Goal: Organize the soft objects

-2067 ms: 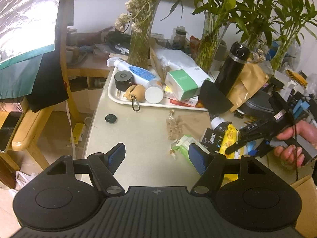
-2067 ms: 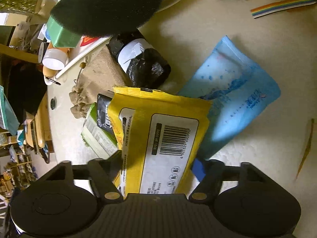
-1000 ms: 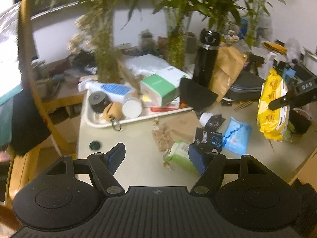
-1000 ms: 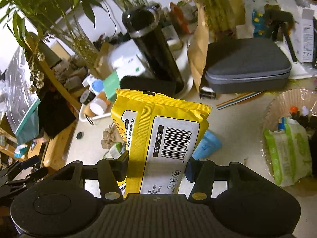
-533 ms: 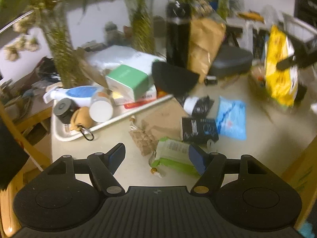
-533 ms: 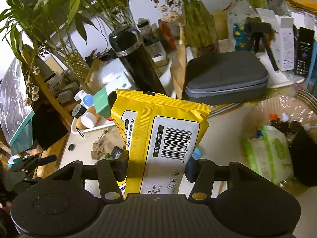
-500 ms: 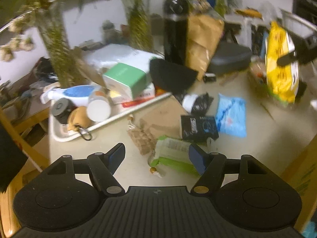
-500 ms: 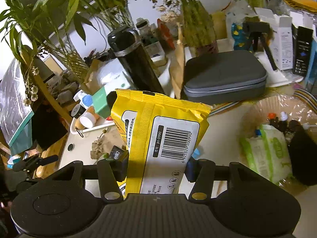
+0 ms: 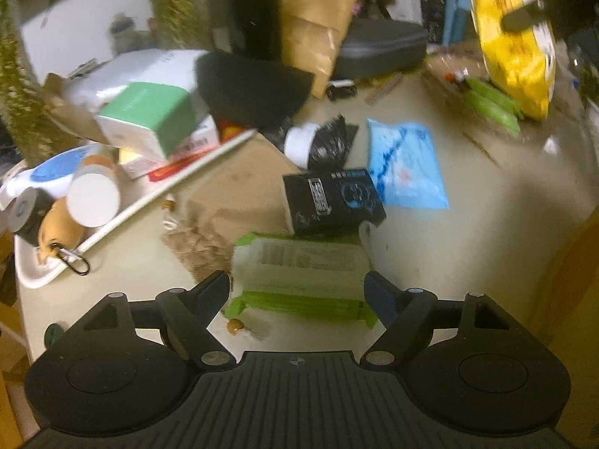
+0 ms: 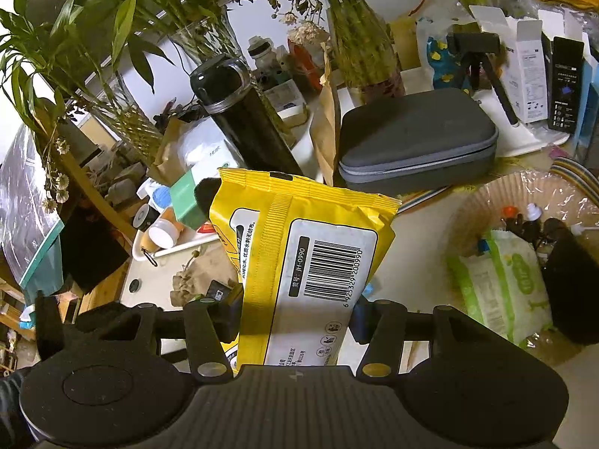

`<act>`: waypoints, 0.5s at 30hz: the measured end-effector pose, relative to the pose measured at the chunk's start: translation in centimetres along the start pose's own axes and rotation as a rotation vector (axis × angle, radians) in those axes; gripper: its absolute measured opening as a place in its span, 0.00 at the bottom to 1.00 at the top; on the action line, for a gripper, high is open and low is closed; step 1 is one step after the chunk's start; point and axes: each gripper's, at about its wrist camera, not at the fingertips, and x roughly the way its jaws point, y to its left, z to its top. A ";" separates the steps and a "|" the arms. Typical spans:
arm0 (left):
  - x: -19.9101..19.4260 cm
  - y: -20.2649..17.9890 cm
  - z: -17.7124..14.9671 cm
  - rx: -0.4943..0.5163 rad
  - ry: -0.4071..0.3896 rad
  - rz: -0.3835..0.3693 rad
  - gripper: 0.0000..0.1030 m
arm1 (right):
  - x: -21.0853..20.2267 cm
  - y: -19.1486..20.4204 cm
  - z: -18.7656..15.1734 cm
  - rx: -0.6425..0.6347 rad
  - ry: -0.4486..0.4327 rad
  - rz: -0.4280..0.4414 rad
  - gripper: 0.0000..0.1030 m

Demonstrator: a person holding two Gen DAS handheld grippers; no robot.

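Left wrist view, blurred: left gripper (image 9: 297,290) low over the table (image 9: 468,202), jaws spread wide, holding nothing, the green-and-white wipes pack (image 9: 299,273) lying flat between the blue fingertips (image 9: 378,293) without clear contact. Black box (image 9: 331,198) leaning on the pack's far edge, light blue pouch (image 9: 406,162) flat just right of the box, brown drawstring bag (image 9: 228,194) to the left of it. White tray (image 9: 45,273) at left edge, crowded with a green-and-white carton (image 9: 149,119), a white-capped bottle (image 9: 93,196) and a carabiner keyring. Upper right corner only here: yellow wipes pack (image 9: 513,45) seen from outside, hanging in the air in a dark clamp above green packs. Bare tabletop at lower right, running to a brown edge at the frame's right side. Right wrist view, sharp: right gripper (image 10: 295,310) clamped on the same yellow wipes pack (image 10: 310,262), barcode side facing the camera, pack upright and filling centre frame, blocking the table directly ahead. Only here: clear-lined basket (image 10: 486,202) at right holding a green-and-white wipes pack (image 10: 501,284) plus small bottles and a dark item, grey zip case (image 10: 415,138) behind, black flask (image 10: 243,116) and glass vases of plants in the upper half. Basket sits right of the held pack; open table between them.
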 end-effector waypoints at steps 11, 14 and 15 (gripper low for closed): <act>1.7 -0.9 -0.3 0.058 -0.020 -0.010 0.80 | 0.0 0.0 0.1 0.011 -0.001 0.013 0.55; 2.1 -1.2 -0.3 0.072 0.002 -0.012 0.79 | -0.1 0.2 0.1 0.004 -0.001 0.015 0.55; 2.0 -1.3 -0.4 0.077 0.000 -0.006 0.78 | -0.1 0.3 0.1 0.003 -0.002 0.015 0.55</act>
